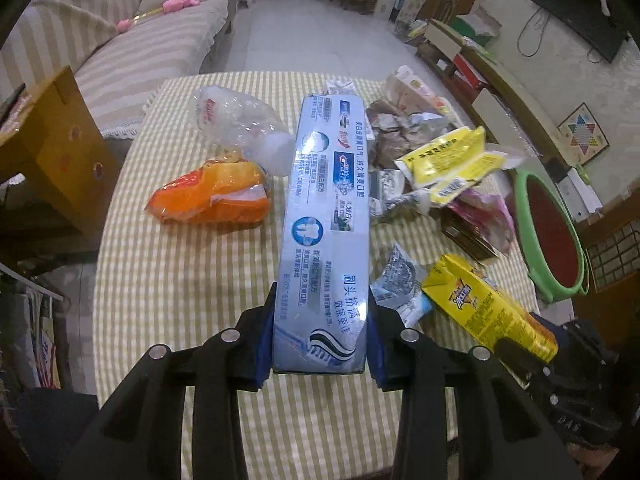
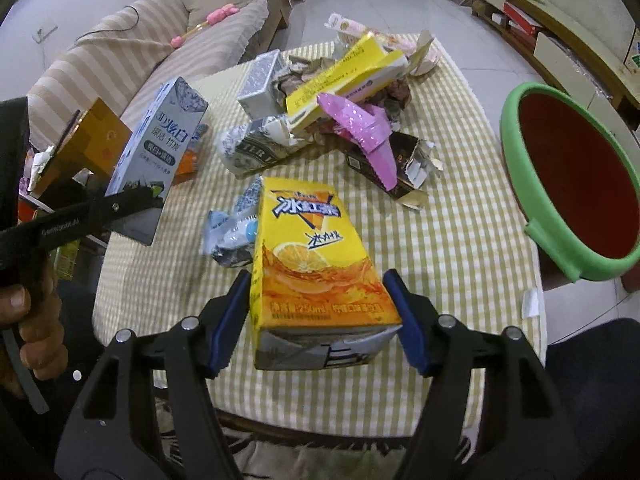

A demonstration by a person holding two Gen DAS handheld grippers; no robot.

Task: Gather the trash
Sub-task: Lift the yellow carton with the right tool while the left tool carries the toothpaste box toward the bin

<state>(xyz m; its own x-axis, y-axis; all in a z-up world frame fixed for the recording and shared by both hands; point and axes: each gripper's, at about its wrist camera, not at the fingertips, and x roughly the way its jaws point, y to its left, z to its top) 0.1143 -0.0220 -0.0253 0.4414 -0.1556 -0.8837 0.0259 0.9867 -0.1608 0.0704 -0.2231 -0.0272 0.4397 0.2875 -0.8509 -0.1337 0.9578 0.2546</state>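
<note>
Your left gripper (image 1: 320, 344) is clamped on 1 long blue-grey toothpaste box (image 1: 326, 216), both blue pads pressed to its sides, the box lifted off the checked tablecloth (image 1: 192, 288) and pointing away from you. Your right gripper (image 2: 322, 320) grips 1 yellow iced-tea carton (image 2: 316, 268) between its blue pads, base end toward the camera, the carton raised above the cloth.

Take the toothpaste box as your landmark. To its left in the left wrist view lie 1 orange snack bag (image 1: 212, 196) and, just beyond that, 1 crumpled clear plastic bottle (image 1: 240, 124); both rest on the cloth, apart from the box. To its right sits the main heap: 1 yellow torn wrapper (image 1: 452, 160) on top of crumpled brown paper (image 1: 392, 128), 1 pink wrapper (image 1: 488, 216) beneath the yellow one, and 1 small silver-blue packet (image 1: 400, 280) nearest your gripper. The iced-tea carton shows at the lower right of the box, with the small packet between them.

Well to the right of the box, past the table's edge, stands 1 green-rimmed bin (image 1: 556, 236) with a dark red inside, tilted open toward you. The heap lies between the box and that bin.

Behind the box, across the floor, runs 1 striped sofa (image 1: 120, 40) with a pink toy (image 1: 176, 4) on it.

In the right wrist view, a hand (image 2: 28, 320) holds the left gripper at the frame's left edge.
</note>
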